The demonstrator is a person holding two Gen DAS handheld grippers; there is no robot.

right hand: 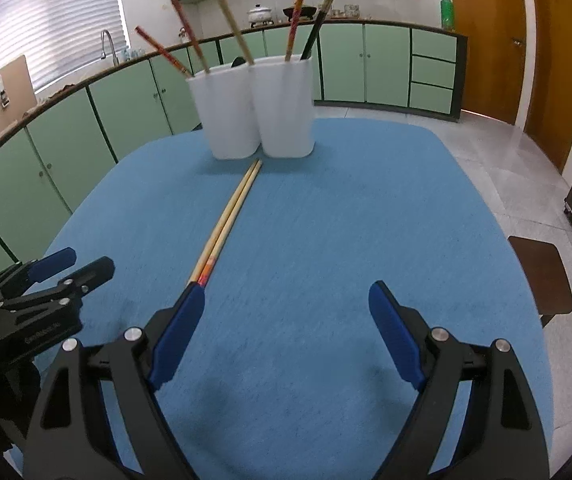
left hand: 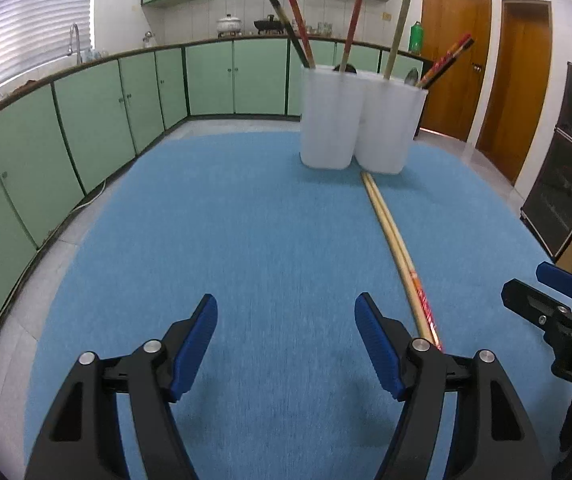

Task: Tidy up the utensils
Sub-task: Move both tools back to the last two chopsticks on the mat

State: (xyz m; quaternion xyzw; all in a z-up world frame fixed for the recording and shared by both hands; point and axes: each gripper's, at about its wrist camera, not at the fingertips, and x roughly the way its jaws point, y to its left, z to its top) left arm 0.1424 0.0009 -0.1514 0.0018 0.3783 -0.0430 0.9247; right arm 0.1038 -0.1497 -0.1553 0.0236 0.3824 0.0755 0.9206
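Since the paired chopsticks lying mid-table, tips toward the far-edge white holders, look light, stiff and slippery, we would pinch their painted near ends with our wide, empty left gripper or right gripper.

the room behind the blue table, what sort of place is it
Most likely a home kitchen: green base cabinets run under a long counter, a sink faucet stands by the window, and a white pot sits on a stove.

2 low wrist views, shared table
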